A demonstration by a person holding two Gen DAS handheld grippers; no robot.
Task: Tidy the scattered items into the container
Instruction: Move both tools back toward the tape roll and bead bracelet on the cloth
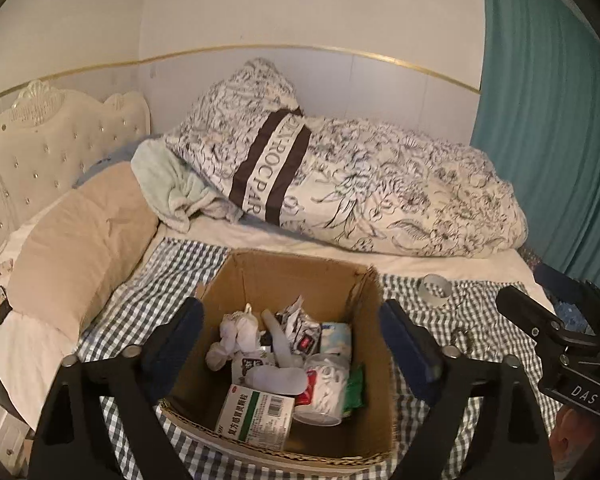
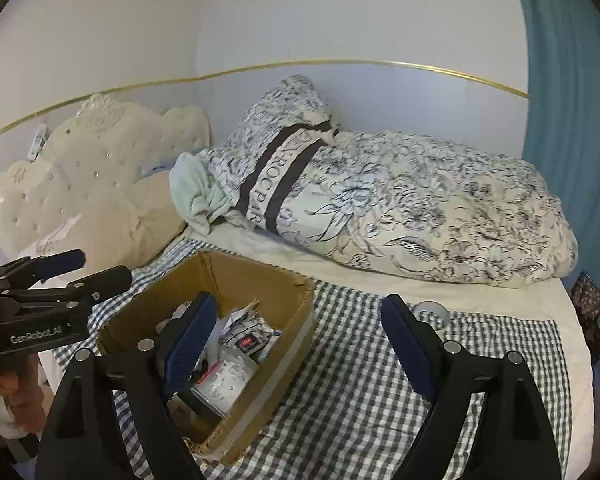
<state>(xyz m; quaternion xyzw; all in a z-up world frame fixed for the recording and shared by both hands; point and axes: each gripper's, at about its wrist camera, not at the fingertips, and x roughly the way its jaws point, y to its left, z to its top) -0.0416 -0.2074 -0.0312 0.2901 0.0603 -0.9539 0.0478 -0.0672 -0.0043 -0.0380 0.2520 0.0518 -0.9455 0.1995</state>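
Note:
An open cardboard box (image 1: 256,276) stands on a blue checked cloth (image 1: 140,304) on the bed. It holds crumpled tissues (image 1: 236,336), a green-and-white medicine box (image 1: 256,412), a tub of cotton swabs (image 1: 326,384) and other small packets. My left gripper (image 1: 292,344) is open and empty, hovering over the box. My right gripper (image 2: 300,340) is open and empty, above the cloth just right of the box (image 2: 236,276). A roll of clear tape (image 1: 434,290) lies on the cloth right of the box; it also shows in the right wrist view (image 2: 434,312).
A folded floral duvet (image 1: 360,184) lies along the back of the bed. A beige pillow (image 1: 76,248) and tufted headboard (image 1: 52,152) are at left. A teal curtain (image 1: 548,120) hangs at right. A small dark device (image 1: 0,304) lies at the left edge.

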